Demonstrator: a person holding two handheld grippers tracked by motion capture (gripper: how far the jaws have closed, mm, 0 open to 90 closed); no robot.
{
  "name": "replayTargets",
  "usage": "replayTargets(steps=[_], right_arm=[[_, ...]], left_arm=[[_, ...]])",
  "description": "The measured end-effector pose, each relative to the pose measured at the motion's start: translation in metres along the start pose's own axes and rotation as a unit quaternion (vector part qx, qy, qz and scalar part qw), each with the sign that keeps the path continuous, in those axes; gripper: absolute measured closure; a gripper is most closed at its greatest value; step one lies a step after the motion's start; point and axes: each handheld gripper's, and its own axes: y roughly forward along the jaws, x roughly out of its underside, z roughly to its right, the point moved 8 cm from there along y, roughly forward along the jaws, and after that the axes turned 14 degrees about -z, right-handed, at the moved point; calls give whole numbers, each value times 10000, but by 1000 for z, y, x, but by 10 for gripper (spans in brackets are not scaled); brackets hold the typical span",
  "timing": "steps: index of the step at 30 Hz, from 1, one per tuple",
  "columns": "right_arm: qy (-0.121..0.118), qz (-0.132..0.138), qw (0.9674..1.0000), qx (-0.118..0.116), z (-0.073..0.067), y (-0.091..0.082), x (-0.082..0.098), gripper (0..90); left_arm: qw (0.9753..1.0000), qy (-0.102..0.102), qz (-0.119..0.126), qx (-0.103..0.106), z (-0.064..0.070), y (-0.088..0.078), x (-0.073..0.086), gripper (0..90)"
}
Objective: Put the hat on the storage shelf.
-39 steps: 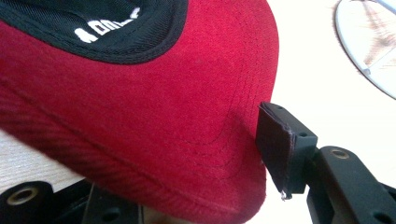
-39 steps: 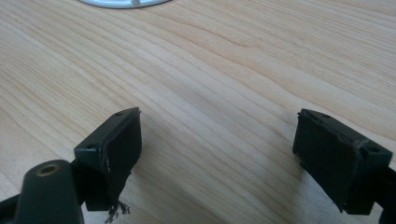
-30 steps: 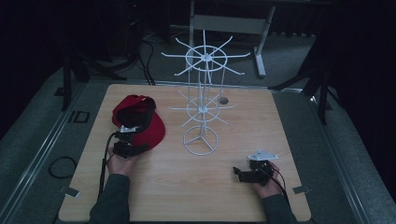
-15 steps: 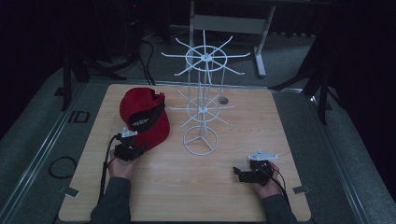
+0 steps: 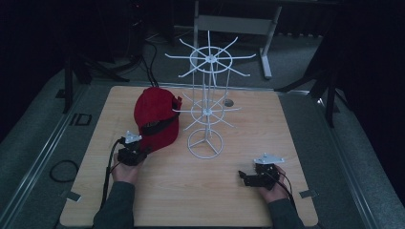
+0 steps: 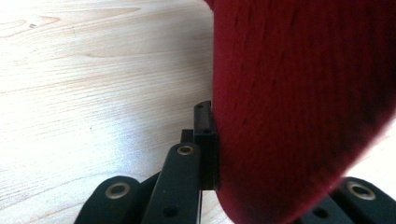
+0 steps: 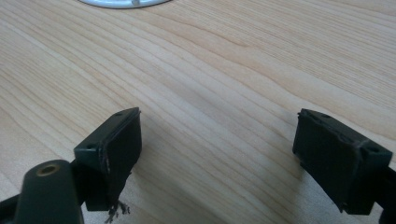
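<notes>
Beside rack [image 5: 207,112], left claw [image 5: 135,151] apparently pinches red cap [image 5: 155,117]; right claw [image 5: 247,177] wide open.

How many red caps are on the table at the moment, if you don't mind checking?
1. The red cap sits on the table's left half, beside the white wire rack, gripped by the left gripper.
</notes>
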Motion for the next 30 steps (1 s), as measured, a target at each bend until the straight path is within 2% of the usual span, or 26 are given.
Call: replayTargets(steps=[9,16,24,30], right_arm=[[0,2,10000,-3,0,0,0,153],[-3,1,10000,-5,0,0,0,153],[-4,0,10000,-5,0,0,0,153],[-7,0,10000,-6,0,0,0,153]], left_arm=[[10000,-9,76,-22,-1,-3,-1,861],[9997,-111,214,-42,-3,-6,-3,862],[9987,-234,448,50,-7,-16,-6,862],[9982,-209,564,-11,-8,-26,-10,862]])
